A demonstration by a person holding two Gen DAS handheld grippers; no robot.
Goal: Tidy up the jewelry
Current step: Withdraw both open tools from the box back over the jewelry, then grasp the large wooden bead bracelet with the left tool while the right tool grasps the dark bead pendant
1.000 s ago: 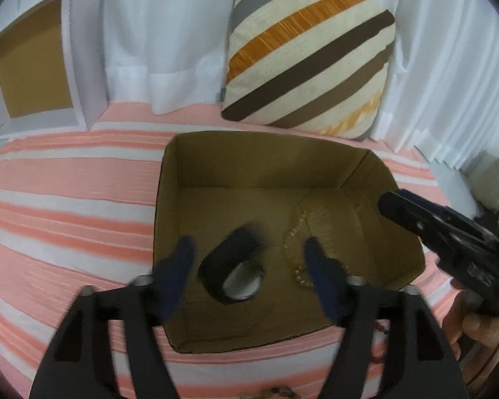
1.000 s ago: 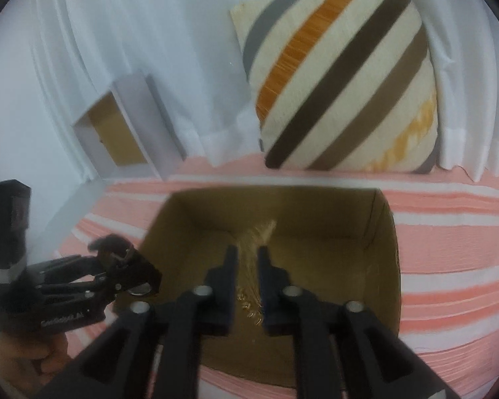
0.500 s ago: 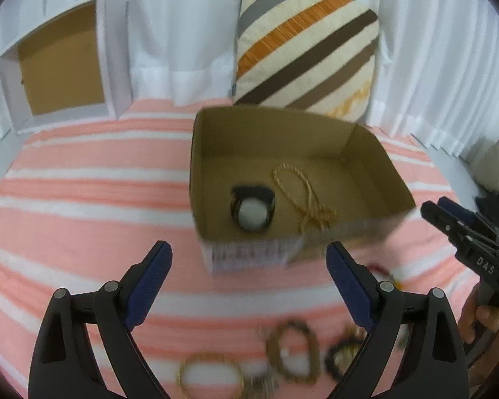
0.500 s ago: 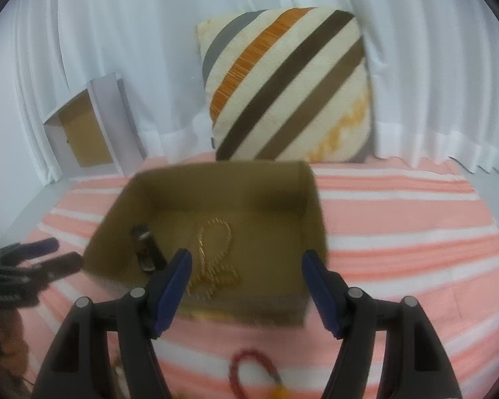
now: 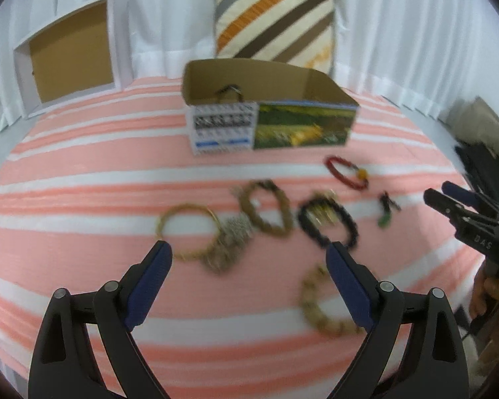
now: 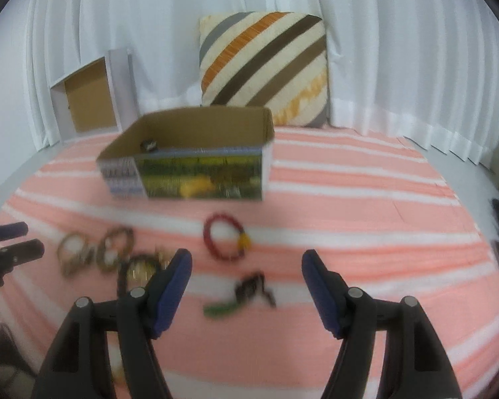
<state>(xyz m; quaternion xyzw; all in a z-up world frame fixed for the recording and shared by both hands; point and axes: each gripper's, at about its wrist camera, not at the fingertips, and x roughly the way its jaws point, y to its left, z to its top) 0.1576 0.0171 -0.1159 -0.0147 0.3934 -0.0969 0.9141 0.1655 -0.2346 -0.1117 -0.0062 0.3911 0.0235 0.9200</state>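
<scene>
An open cardboard box [image 5: 269, 123] [image 6: 186, 176] stands on the striped bed; a dark watch [image 5: 229, 90] [image 6: 148, 145] shows inside. In front lie several pieces: a red bead bracelet [image 5: 346, 171] [image 6: 225, 241], a black bead bracelet [image 5: 327, 224], a brown bracelet [image 5: 266, 211], a gold bangle [image 5: 188, 229], a silver piece [image 5: 234, 236], a tan bracelet [image 5: 319, 302] and a small black and green piece [image 5: 386, 211] [image 6: 239, 294]. My left gripper [image 5: 249, 256] is open and empty above the bangle and bracelets. My right gripper [image 6: 246, 262] is open and empty above the small black and green piece.
A striped pillow [image 5: 276, 16] [image 6: 264, 66] leans on the white curtain behind the box. A box lid [image 5: 71, 60] [image 6: 89, 99] leans at the back left. The right gripper shows at the right of the left wrist view [image 5: 449, 196], the left gripper at the left of the right wrist view [image 6: 13, 242].
Both grippers have pulled back from the box and now hover over the loose jewelry. The right gripper opened after leaving the gold necklace in the box; the left left the watch there.
</scene>
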